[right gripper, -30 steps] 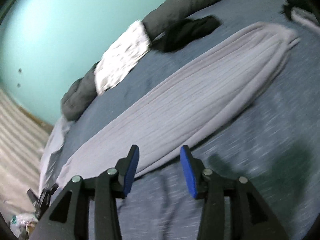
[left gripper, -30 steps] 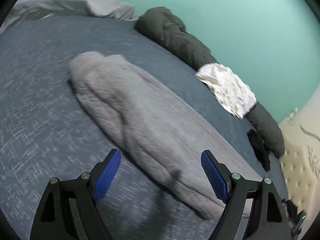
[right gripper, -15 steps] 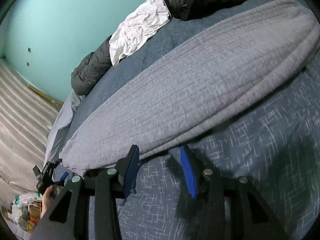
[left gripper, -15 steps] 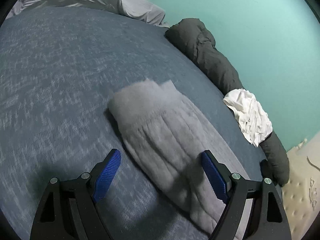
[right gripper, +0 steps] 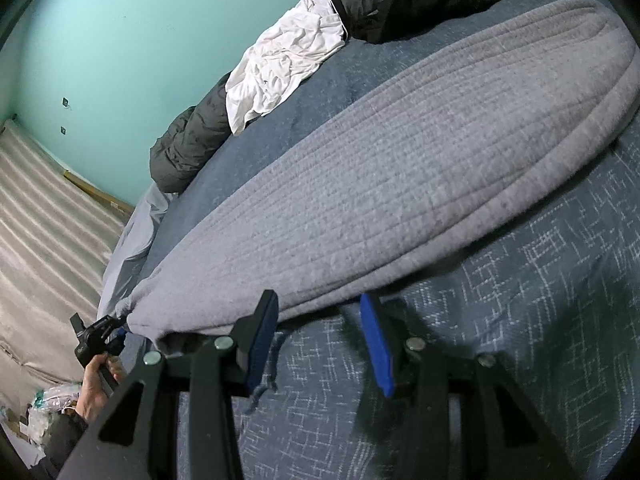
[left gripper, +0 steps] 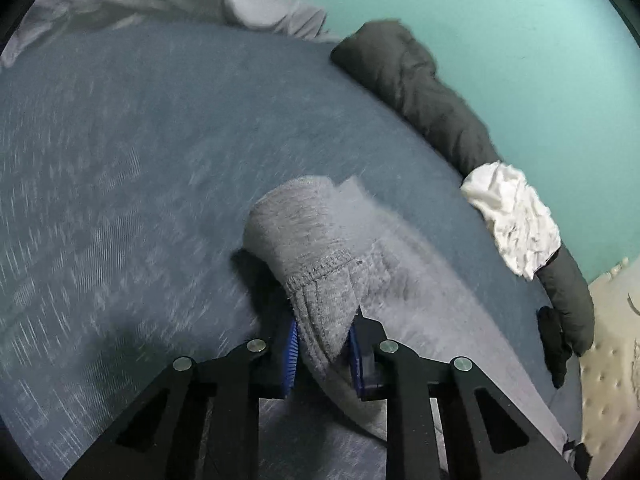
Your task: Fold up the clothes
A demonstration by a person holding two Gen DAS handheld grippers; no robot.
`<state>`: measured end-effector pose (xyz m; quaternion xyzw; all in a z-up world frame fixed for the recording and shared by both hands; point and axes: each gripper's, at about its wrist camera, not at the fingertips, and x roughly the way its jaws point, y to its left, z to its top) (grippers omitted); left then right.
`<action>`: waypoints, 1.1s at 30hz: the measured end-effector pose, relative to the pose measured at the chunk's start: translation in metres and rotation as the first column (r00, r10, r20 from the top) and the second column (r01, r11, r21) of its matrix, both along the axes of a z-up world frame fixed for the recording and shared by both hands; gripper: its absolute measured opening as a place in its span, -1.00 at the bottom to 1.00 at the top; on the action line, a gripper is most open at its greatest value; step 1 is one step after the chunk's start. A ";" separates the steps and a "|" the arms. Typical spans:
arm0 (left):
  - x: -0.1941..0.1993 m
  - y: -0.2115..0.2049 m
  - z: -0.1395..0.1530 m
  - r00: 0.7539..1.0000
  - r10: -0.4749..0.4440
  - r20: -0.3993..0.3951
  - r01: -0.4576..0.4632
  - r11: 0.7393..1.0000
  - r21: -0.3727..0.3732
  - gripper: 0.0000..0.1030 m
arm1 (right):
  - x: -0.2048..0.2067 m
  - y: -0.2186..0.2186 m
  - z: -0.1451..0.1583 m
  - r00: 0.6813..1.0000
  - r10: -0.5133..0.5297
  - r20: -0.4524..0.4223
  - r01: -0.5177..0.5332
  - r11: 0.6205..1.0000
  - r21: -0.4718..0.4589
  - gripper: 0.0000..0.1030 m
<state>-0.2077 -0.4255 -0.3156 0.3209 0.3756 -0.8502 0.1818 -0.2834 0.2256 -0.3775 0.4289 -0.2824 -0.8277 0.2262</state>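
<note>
left gripper (left gripper: 322, 344) clamping grey garment (left gripper: 320, 240) (hem end); right gripper (right gripper: 320, 334) parted

- One grey knitted garment (right gripper: 380, 168) lies stretched along the bed (right gripper: 540, 340).
- One white crumpled garment (right gripper: 288, 56) rests by the wall.
- One long dark rolled quilt (left gripper: 432, 96) runs along the bed's far edge.
- One small black garment (right gripper: 432, 4) lies beside the quilt.
- Two grippers: the left gripper (left gripper: 323, 346) and the right gripper (right gripper: 320, 340).
- One hand (right gripper: 96, 390) shows, holding the left gripper's handle.
</note>
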 end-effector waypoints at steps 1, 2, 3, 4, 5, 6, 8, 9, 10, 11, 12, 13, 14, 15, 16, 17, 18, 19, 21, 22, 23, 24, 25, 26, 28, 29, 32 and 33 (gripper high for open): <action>0.002 -0.003 -0.007 1.000 0.007 0.013 -0.007 0.999 0.032 -0.30 | 0.000 -0.001 0.000 1.000 0.000 0.002 0.000 1.000 0.001 -0.16; 0.009 -0.005 -0.010 1.000 0.026 0.007 -0.026 0.999 0.047 -0.19 | -0.001 -0.001 -0.001 1.000 0.001 0.003 -0.001 1.000 0.002 -0.16; 0.016 -0.007 -0.011 0.999 0.042 0.002 -0.042 0.998 0.056 0.03 | -0.001 -0.003 -0.001 1.000 0.005 0.004 -0.005 1.000 0.006 -0.16; 0.020 -0.005 -0.008 0.999 0.042 -0.002 -0.042 0.998 0.038 0.11 | 0.000 -0.005 -0.001 1.000 0.010 0.004 -0.010 1.000 0.010 -0.16; 0.025 -0.002 -0.004 0.999 0.040 -0.003 -0.040 0.999 0.019 0.14 | 0.000 -0.007 0.000 1.000 0.016 0.004 -0.016 1.000 0.014 -0.16; 0.029 0.002 0.002 0.999 0.032 0.003 -0.032 0.999 -0.005 0.14 | 0.001 -0.009 0.000 1.000 0.021 0.005 -0.021 1.000 0.018 -0.16; 0.039 0.013 0.011 1.000 0.030 -0.010 -0.030 0.999 -0.031 0.14 | 0.002 -0.014 0.000 0.999 0.032 0.005 -0.032 0.999 0.027 -0.16; 0.046 0.021 0.014 0.999 0.023 -0.024 -0.024 0.999 -0.027 0.15 | 0.002 -0.016 0.000 0.999 0.037 0.006 -0.037 0.999 0.031 -0.16; 0.052 0.029 0.016 0.999 0.020 -0.033 -0.021 0.999 -0.024 0.17 | 0.002 -0.018 0.000 0.999 0.042 0.006 -0.043 0.998 0.036 -0.16; 0.057 0.041 0.017 0.999 0.015 -0.035 -0.016 1.000 -0.024 0.18 | 0.003 -0.020 0.000 0.999 0.048 0.007 -0.048 0.998 0.040 -0.16; 0.061 0.052 0.016 0.999 0.011 -0.039 -0.011 1.000 -0.024 0.18 | 0.003 -0.022 0.000 0.999 0.053 0.007 -0.053 0.998 0.044 -0.16; 0.064 0.062 0.015 0.999 0.003 -0.045 -0.004 1.000 -0.022 0.19 | 0.004 -0.024 0.000 0.998 0.058 0.007 -0.059 0.997 0.049 -0.16; 0.067 0.071 0.014 0.999 -0.006 -0.051 0.005 1.000 -0.020 0.19 | 0.005 -0.029 0.001 0.997 0.073 0.001 -0.073 0.995 0.062 -0.16; 0.074 0.083 0.011 0.999 -0.024 -0.049 0.023 1.000 -0.021 0.20 | 0.007 -0.033 0.002 0.996 0.089 -0.005 -0.088 0.994 0.070 -0.16; 0.081 0.093 0.009 0.998 -0.042 -0.045 0.041 0.999 -0.022 0.20 | 0.008 -0.036 0.003 0.995 0.100 -0.007 -0.099 0.993 0.071 -0.16; 0.084 0.100 0.008 0.998 -0.060 -0.032 0.060 0.998 -0.019 0.20 | 0.010 -0.041 0.003 0.993 0.116 -0.011 -0.115 0.990 0.078 -0.16; 0.086 0.103 0.007 0.997 -0.071 -0.027 0.071 0.997 -0.004 0.20 | 0.013 -0.046 0.004 0.991 0.134 -0.015 -0.132 0.987 0.087 -0.16; 0.088 0.107 0.007 0.996 -0.082 -0.024 0.083 0.997 0.012 0.20 | 0.015 -0.051 0.006 0.988 0.153 -0.024 -0.149 0.983 0.107 -0.16; 0.091 0.112 0.006 0.994 -0.103 -0.025 0.104 0.994 0.021 0.21 | 0.022 -0.069 0.009 0.977 0.209 -0.050 -0.198 0.966 0.165 -0.16; 0.092 0.115 0.006 0.993 -0.112 -0.025 0.113 0.993 0.017 0.26 | 0.025 -0.076 0.010 0.970 0.235 -0.057 -0.222 0.958 0.181 -0.16; 0.092 0.117 0.005 0.992 -0.121 -0.024 0.122 0.992 0.015 0.28 | 0.029 -0.086 0.011 0.963 0.264 -0.062 -0.248 0.950 0.192 -0.16; 0.090 0.119 0.001 0.991 -0.132 -0.024 0.132 0.991 0.023 0.29 | 0.033 -0.094 0.011 0.957 0.282 -0.064 -0.265 0.944 0.196 -0.16; 0.089 0.120 -0.003 0.990 -0.141 -0.022 0.142 0.989 0.029 0.29 | 0.036 -0.101 0.011 0.952 0.298 -0.064 -0.281 0.939 0.199 -0.16; 0.087 0.121 -0.007 0.989 -0.146 -0.007 0.146 0.989 0.029 0.29 | 0.039 -0.111 0.011 0.945 0.323 -0.060 -0.305 0.930 0.203 -0.16; 0.084 0.123 -0.013 0.987 -0.162 0.024 0.161 0.987 0.015 0.29 | 0.046 -0.132 0.011 0.926 0.375 -0.054 -0.355 0.908 0.222 -0.16; 0.083 0.125 -0.014 0.985 -0.171 0.037 0.171 0.985 0.003 0.29 | 0.050 -0.143 0.012 0.915 0.400 -0.054 -0.377 0.895 0.237 -0.16; 0.085 0.126 -0.012 0.982 -0.185 0.045 0.186 0.982 -0.025 0.29 | 0.054 -0.170 0.016 0.890 0.454 -0.050 -0.424 0.862 0.278 -0.16; 0.085 0.125 -0.011 0.982 -0.186 0.045 0.187 0.982 -0.032 0.29 | 0.054 -0.179 0.016 0.885 0.464 -0.043 -0.435 0.856 0.280 -0.16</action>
